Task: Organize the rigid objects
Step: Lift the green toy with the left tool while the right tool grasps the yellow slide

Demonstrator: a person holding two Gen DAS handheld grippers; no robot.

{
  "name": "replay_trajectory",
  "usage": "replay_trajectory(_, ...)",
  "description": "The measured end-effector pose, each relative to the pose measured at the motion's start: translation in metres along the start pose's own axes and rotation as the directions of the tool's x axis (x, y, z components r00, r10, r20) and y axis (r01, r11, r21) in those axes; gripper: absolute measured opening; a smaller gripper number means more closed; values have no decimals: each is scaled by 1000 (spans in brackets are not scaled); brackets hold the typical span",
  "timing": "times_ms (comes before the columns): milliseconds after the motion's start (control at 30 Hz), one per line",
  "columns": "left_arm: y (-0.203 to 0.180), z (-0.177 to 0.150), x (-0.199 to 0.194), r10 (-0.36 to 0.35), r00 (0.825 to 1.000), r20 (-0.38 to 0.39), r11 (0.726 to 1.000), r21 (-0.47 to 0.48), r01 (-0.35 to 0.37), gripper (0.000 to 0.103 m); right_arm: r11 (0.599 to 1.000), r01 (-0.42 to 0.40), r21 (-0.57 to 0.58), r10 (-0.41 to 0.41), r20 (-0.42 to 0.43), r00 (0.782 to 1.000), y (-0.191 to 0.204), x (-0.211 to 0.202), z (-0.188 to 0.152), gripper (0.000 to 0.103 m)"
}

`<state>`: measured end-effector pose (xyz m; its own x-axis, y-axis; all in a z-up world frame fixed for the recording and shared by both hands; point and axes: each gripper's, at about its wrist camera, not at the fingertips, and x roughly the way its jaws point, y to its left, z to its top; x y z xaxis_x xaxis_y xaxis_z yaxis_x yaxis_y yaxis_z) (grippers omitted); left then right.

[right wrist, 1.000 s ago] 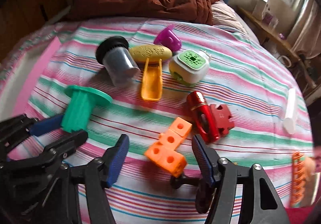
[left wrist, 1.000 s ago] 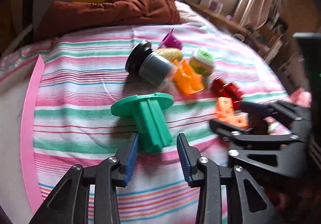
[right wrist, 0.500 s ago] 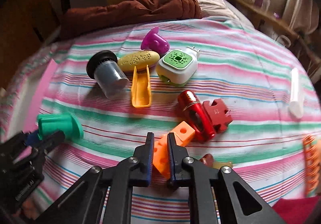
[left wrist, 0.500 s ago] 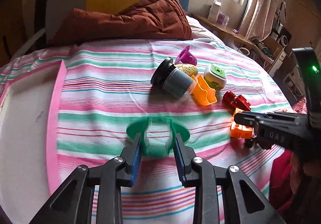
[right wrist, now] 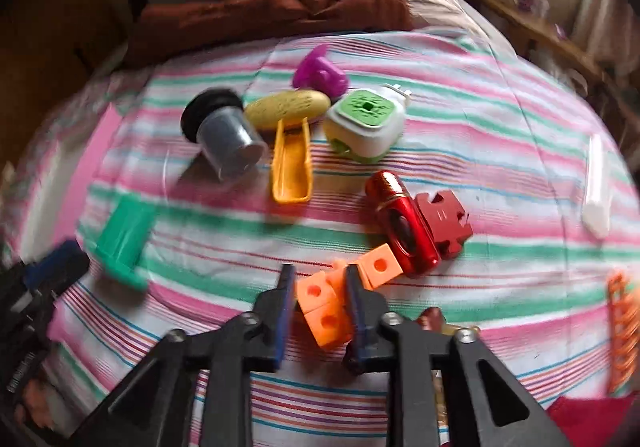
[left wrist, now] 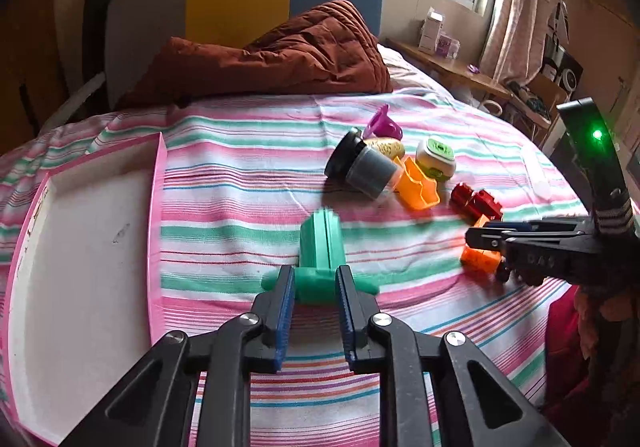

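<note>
Nearest, the left gripper [left wrist: 316,289] is clamped on the green flanged peg [left wrist: 321,247], lifted off the striped bedsheet [left wrist: 240,207]. The right gripper [right wrist: 320,299] has its jaws easing apart around the orange linked cubes [right wrist: 326,311]. This looks like pickup; next, carry the peg to the pink tray [left wrist: 156,227] alongside.

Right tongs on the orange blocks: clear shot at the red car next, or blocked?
Probably not yet: the right tongs hold the orange blocks, jaws opening. Once those are dropped, the red car lies just beyond with nothing between.
</note>
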<state>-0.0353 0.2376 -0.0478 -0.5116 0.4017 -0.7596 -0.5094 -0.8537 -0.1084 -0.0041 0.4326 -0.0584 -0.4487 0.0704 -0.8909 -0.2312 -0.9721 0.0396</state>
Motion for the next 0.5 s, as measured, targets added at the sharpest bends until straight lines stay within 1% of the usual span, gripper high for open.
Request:
replay_trajectory(33,0,-2,2,-2,1000,-8,1000,-4,2,20,1000,3,-12,-3,0,1000,2,0,0,38)
replay_trajectory(67,0,-3,4,-5,1000,-13,1000,-8,5,20,1000,-1,-13,1,0,1000,3,0,0,43)
replay_trajectory(167,2,-7,11,-28,999,-38,999,-31,27,21,1000,15,-5,-15,3,1000,0,-1,-1,44)
replay_trajectory(233,4,-7,11,-32,999,-34,999,-45,31,26,999,52,11,-52,7,999,-5,-2,-1,48)
replay_trajectory(267,4,-5,9,-38,999,-26,998,-54,37,29,998,59,28,-59,3,998,-9,-2,-2,52)
replay_trajectory(300,5,-1,7,-48,999,-16,997,-65,46,32,997,47,54,-47,-11,999,-14,0,-1,57)
replay_trajectory(333,4,3,7,-47,999,-12,997,-69,47,35,996,36,87,-35,-22,999,-20,1,-2,59)
replay_trajectory(367,4,7,6,-46,999,-12,997,-69,45,36,993,44,109,-42,-19,999,-25,0,-1,60)
replay_trajectory(433,0,18,10,-45,999,-17,997,-57,44,40,985,24,173,-20,-26,999,-38,0,-1,62)
replay_trajectory(500,-3,28,20,-51,997,-55,998,-45,49,40,978,14,208,-9,-26,1000,-45,0,0,62)
